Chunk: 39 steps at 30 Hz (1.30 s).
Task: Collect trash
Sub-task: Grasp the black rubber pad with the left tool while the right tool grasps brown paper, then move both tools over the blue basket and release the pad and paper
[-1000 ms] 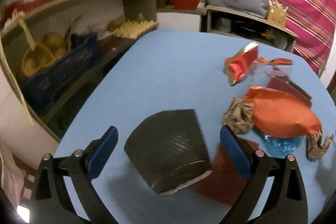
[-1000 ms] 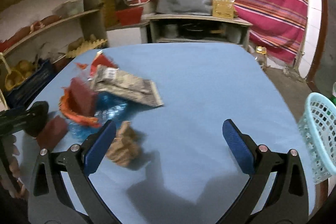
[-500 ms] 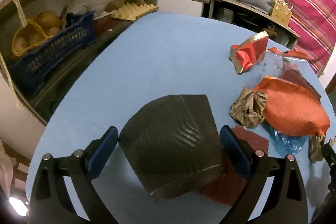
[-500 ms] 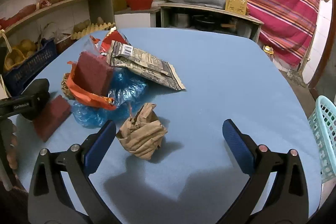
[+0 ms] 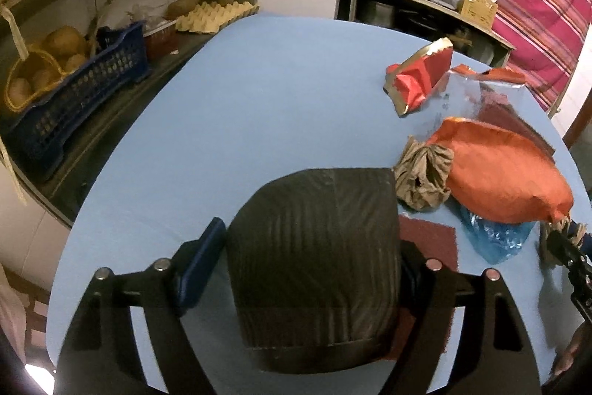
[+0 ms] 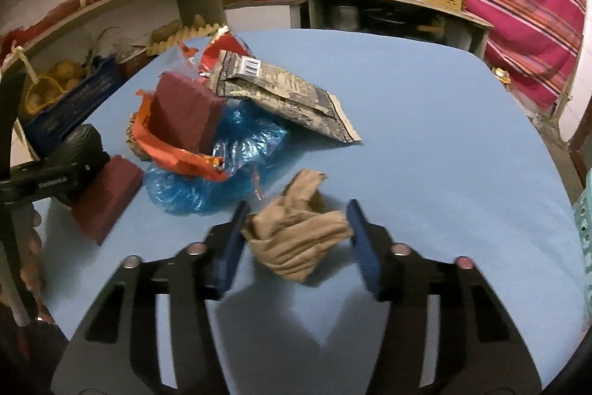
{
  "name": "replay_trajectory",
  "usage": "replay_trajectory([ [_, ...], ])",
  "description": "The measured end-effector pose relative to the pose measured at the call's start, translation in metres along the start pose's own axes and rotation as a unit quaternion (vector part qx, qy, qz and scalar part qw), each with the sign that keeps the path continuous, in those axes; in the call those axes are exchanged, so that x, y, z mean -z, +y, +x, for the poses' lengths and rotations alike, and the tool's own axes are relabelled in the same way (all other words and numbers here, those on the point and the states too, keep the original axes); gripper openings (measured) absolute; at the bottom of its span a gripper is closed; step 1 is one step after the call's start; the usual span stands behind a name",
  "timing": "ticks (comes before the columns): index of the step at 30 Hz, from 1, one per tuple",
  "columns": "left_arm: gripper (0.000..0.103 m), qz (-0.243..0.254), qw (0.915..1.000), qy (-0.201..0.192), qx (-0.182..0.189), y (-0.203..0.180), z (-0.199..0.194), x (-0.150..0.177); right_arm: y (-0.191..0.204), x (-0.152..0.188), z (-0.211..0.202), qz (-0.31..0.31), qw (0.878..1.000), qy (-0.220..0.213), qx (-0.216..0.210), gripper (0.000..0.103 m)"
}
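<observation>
A dark ribbed paper cup [image 5: 314, 254] lies on its side on the blue table [image 5: 259, 91]. My left gripper [image 5: 310, 232] is closing on it; the blue left pad touches its side, and the cup hides the right pad. In the right wrist view a crumpled brown paper ball [image 6: 296, 239] sits between the closing jaws of my right gripper [image 6: 296, 206], both pads against it. Piled trash lies between the two grippers: an orange bag [image 5: 499, 180], another brown paper wad [image 5: 423, 180], a blue plastic bag [image 6: 222, 165], a printed foil pouch [image 6: 281, 95] and a red-gold wrapper [image 5: 418, 80].
Maroon pieces [image 6: 107, 195] lie by the left gripper. A teal basket [image 6: 584, 232] shows past the table's right edge. Shelves with a blue crate [image 5: 74, 106] and egg trays stand along the left. A low cabinet and a striped cloth are at the back.
Both grippers sank toward the table and their jaws narrowed: the left around the dark cup, the right around the crumpled brown paper, which first lay ahead of its left finger.
</observation>
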State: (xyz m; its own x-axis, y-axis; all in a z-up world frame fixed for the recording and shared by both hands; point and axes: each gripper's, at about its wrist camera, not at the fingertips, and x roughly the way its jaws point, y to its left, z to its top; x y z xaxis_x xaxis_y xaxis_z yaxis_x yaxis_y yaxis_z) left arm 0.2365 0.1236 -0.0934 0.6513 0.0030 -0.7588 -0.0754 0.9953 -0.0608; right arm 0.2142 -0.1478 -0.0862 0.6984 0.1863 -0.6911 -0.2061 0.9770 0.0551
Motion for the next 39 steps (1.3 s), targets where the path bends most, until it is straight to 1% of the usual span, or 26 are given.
replay_trajectory([
  [3, 0.079, -0.006, 1.0, -0.006, 0.006, 0.0, -0.006, -0.003, -0.005, -0.001, -0.009, 0.003, 1.0, -0.012, -0.002, 0.047],
  [6, 0.079, -0.001, 0.9998, -0.018, 0.003, -0.006, -0.016, -0.006, -0.014, -0.004, -0.02, 0.01, 1.0, -0.025, 0.002, 0.047],
  [9, 0.079, 0.015, 0.9989, -0.043, -0.007, -0.02, -0.032, -0.012, -0.027, -0.008, -0.033, 0.016, 0.999, -0.039, 0.011, 0.047],
  [15, 0.079, 0.057, 0.994, -0.093, 0.009, -0.069, -0.069, -0.022, -0.062, -0.013, -0.066, 0.023, 0.996, -0.067, 0.045, 0.047],
  [20, 0.079, 0.087, 0.9876, -0.122, 0.047, -0.129, -0.094, -0.029, -0.107, -0.017, -0.099, 0.04, 0.991, -0.092, 0.087, 0.047],
  [23, 0.079, 0.108, 0.9829, -0.136, 0.06, -0.167, -0.104, -0.032, -0.132, -0.018, -0.121, 0.047, 0.987, -0.108, 0.113, 0.047],
  [25, 0.079, 0.119, 0.9799, -0.141, 0.075, -0.192, -0.109, -0.034, -0.151, -0.018, -0.137, 0.056, 0.983, -0.117, 0.128, 0.047],
  [29, 0.079, 0.138, 0.9734, -0.148, 0.108, -0.243, -0.12, -0.037, -0.201, -0.02, -0.17, 0.08, 0.976, -0.129, 0.154, 0.047],
  [32, 0.079, 0.152, 0.9675, -0.15, 0.136, -0.284, -0.127, -0.038, -0.239, -0.017, -0.195, 0.096, 0.968, -0.139, 0.185, 0.047],
  [35, 0.079, 0.172, 0.9612, -0.148, 0.157, -0.33, -0.131, -0.034, -0.279, -0.004, -0.217, 0.12, 0.959, -0.143, 0.213, 0.047],
  [37, 0.079, 0.186, 0.9562, -0.144, 0.174, -0.36, -0.131, -0.03, -0.305, 0.011, -0.228, 0.144, 0.953, -0.142, 0.227, 0.047],
  [39, 0.079, 0.195, 0.9532, -0.138, 0.185, -0.386, -0.13, -0.024, -0.333, 0.031, -0.236, 0.179, 0.944, -0.139, 0.238, 0.047],
])
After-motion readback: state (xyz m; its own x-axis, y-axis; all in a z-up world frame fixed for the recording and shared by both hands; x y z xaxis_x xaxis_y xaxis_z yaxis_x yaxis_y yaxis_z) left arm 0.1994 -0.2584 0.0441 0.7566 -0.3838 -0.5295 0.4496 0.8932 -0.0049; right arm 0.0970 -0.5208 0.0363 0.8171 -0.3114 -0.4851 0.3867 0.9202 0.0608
